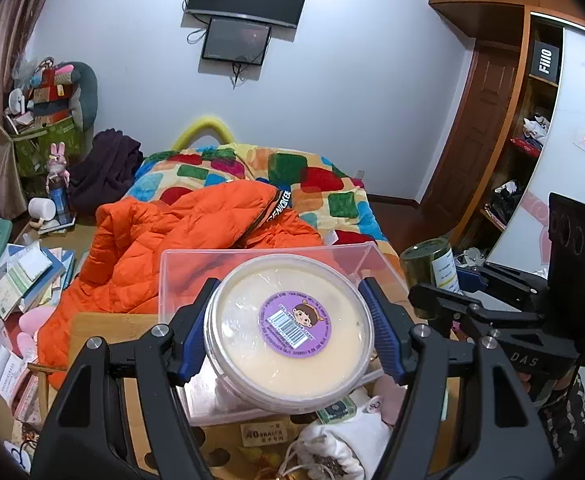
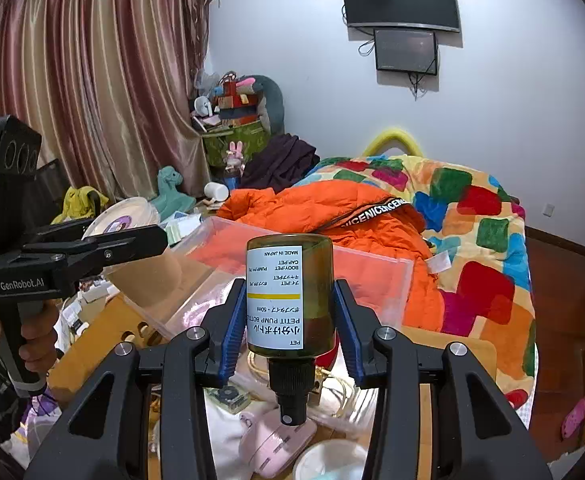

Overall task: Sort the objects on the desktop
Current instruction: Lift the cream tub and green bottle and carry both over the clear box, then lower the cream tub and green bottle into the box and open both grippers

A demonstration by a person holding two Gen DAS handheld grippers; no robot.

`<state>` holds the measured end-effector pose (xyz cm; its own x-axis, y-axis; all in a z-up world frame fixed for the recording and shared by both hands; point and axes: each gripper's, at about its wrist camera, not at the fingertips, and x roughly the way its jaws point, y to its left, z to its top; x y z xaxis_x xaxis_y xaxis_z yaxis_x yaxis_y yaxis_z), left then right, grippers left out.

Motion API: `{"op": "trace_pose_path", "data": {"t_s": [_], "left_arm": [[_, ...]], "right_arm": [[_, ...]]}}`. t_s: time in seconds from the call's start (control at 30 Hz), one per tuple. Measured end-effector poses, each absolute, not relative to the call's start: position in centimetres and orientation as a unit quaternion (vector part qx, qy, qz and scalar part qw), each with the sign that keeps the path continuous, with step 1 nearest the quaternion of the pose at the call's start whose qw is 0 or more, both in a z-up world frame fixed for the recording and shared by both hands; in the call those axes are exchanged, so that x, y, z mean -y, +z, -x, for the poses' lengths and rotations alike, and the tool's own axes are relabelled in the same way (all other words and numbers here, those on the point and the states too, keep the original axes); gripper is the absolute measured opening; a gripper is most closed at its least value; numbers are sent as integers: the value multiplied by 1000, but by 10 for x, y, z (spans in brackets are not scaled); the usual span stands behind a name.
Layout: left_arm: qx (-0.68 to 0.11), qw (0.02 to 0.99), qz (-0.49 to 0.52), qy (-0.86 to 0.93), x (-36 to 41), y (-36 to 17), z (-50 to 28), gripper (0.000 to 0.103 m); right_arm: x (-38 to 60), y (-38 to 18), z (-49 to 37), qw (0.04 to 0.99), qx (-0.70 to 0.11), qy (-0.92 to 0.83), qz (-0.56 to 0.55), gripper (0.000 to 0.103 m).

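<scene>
While both tools were loaded, the clear plastic bin (image 2: 312, 276) lay straight ahead of each, at twelve o'clock from the right gripper (image 2: 290, 320) and just beyond the left gripper (image 1: 288, 332). The right gripper was clenched on the amber pump bottle (image 2: 290, 292), its long axis running twelve to six, pump nozzle toward six. The left gripper was clamped across the round lidded tub (image 1: 288, 332), lid tilted toward the camera. The tub appeared to hang over the bin's near wall; the bottle sat short of it, so the left looked nearer. The bin appeared empty, though its floor was partly hidden. Loose items lay outside it on the wooden desk (image 1: 92, 328).
</scene>
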<state>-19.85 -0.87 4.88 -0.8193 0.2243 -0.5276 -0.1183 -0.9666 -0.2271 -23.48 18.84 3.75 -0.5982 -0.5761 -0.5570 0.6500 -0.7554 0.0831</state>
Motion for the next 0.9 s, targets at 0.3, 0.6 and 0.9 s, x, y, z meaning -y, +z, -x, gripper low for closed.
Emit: {"op": "trace_pose_path", "data": {"t_s": [0.3, 0.6, 0.9], "left_arm": [[85, 87, 308, 944, 11, 34, 223, 68], [93, 75, 344, 931, 24, 10, 248, 68], [77, 72, 364, 925, 21, -6, 258, 69]], "right_arm": [[-173, 17, 260, 346, -76, -879, -319, 38], [-152, -5, 279, 345, -96, -865, -350, 39], [-134, -22, 282, 342, -132, -854, -368, 39]]}}
